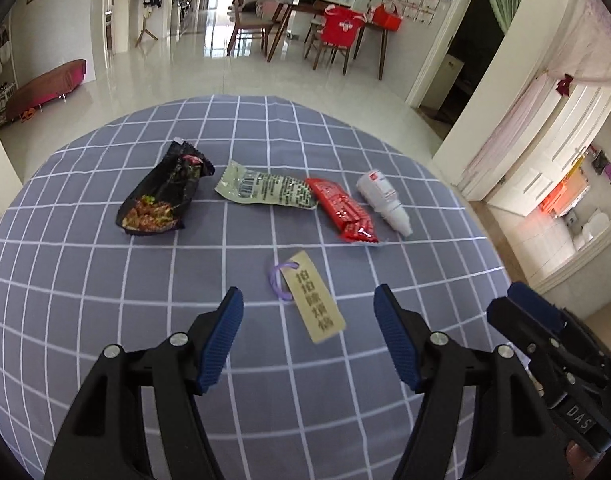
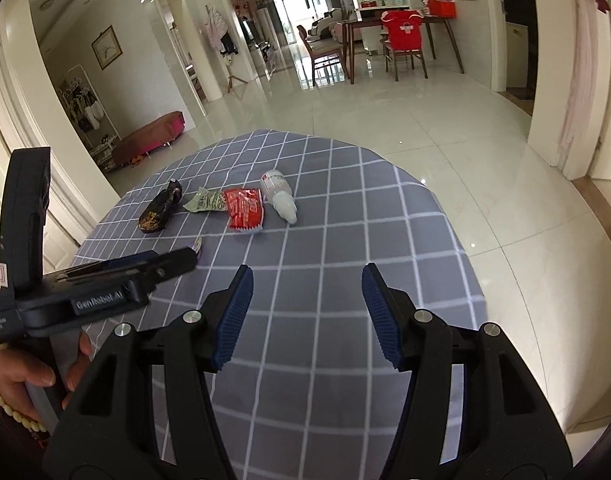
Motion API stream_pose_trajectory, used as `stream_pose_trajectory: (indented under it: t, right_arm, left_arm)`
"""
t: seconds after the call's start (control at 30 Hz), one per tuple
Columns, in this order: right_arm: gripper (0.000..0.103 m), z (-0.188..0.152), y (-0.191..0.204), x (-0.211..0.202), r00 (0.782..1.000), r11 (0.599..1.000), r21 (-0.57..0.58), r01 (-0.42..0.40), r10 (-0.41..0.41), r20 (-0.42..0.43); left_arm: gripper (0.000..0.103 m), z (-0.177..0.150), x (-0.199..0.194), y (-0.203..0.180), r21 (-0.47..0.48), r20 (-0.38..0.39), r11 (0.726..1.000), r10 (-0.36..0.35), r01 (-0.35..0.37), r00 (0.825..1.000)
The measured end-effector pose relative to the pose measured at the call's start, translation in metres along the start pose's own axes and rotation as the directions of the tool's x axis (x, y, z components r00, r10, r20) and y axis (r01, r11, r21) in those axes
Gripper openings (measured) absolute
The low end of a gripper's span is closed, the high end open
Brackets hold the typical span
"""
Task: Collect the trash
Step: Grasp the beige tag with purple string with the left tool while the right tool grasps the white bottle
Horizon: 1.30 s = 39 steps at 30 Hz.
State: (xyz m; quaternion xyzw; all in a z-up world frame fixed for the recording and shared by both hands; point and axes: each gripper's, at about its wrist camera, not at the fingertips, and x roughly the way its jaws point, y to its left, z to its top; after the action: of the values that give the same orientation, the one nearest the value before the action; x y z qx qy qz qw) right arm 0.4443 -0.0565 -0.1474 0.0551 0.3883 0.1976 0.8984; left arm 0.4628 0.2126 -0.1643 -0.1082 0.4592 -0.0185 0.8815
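Trash before me, all lying flat: far row, left to right, black snack wrapper [image 1: 161, 196], torn open; pale green wrapper [image 1: 265, 188]; red wrapper [image 1: 345, 208]; white squeeze bottle [image 1: 383, 200], on its side. Nearer: tan tag [image 1: 315, 300], purple loop.

My left gripper [image 1: 307, 300] hangs with jaws apart, nothing between them; my right gripper [image 2: 307, 278] tilts downward, gaping and empty too.

Home interior: dining table [image 1: 337, 12] with chairs [image 2: 403, 46], glossy tiled floor [image 2: 445, 128], framed picture [image 2: 104, 47], coat rack [image 2: 219, 36].
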Motion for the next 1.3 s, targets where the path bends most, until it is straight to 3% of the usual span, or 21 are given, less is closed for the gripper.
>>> stream_pose_trajectory:
  t: [0.13, 0.27, 0.3, 0.47, 0.53, 0.83, 1.1, 1.3]
  right_arm:
    - [0.057, 0.007, 0.003, 0.011, 1.0, 1.0, -0.015, -0.002, 0.002, -0.009]
    - [0.057, 0.013, 0.004, 0.02, 1.0, 1.0, -0.027, -0.003, 0.003, -0.016]
    - [0.057, 0.013, 0.003, 0.021, 1.0, 1.0, -0.029, -0.003, 0.003, -0.018]
    - [0.057, 0.019, 0.001, 0.03, 1.0, 0.999, -0.04, 0.002, -0.003, -0.025]
    - [0.057, 0.021, 0.001, 0.034, 1.0, 0.999, -0.045, 0.005, -0.006, -0.028]
    - [0.057, 0.041, 0.0, 0.062, 0.999, 0.998, -0.062, 0.019, -0.022, -0.045]
    - [0.055, 0.056, 0.009, 0.086, 0.996, 0.996, -0.082, -0.021, 0.014, -0.084]
    - [0.023, 0.057, 0.017, 0.096, 0.992, 0.993, -0.112, -0.036, 0.022, -0.125]
  left_arm:
    - [0.047, 0.005, 0.014, -0.002, 0.016, -0.032, 1.0, -0.007, 0.007, 0.999]
    - [0.034, 0.006, 0.016, -0.004, 0.031, -0.017, 0.999, 0.009, -0.009, 1.0]
    - [0.024, 0.007, 0.017, -0.003, 0.032, -0.015, 0.999, 0.012, -0.012, 1.0]
    - [0.017, 0.008, 0.017, -0.001, 0.036, 0.015, 0.999, 0.028, -0.029, 0.999]
    - [0.0, 0.009, 0.013, -0.003, 0.052, 0.042, 0.998, 0.041, -0.043, 0.998]
    - [0.0, 0.015, 0.008, 0.002, 0.06, 0.075, 0.996, 0.068, -0.073, 0.995]
    - [0.0, 0.019, -0.005, 0.016, 0.032, 0.118, 0.997, 0.062, -0.066, 0.991]
    - [0.0, 0.022, -0.016, 0.031, -0.016, 0.139, 0.999, 0.03, -0.028, 0.99]
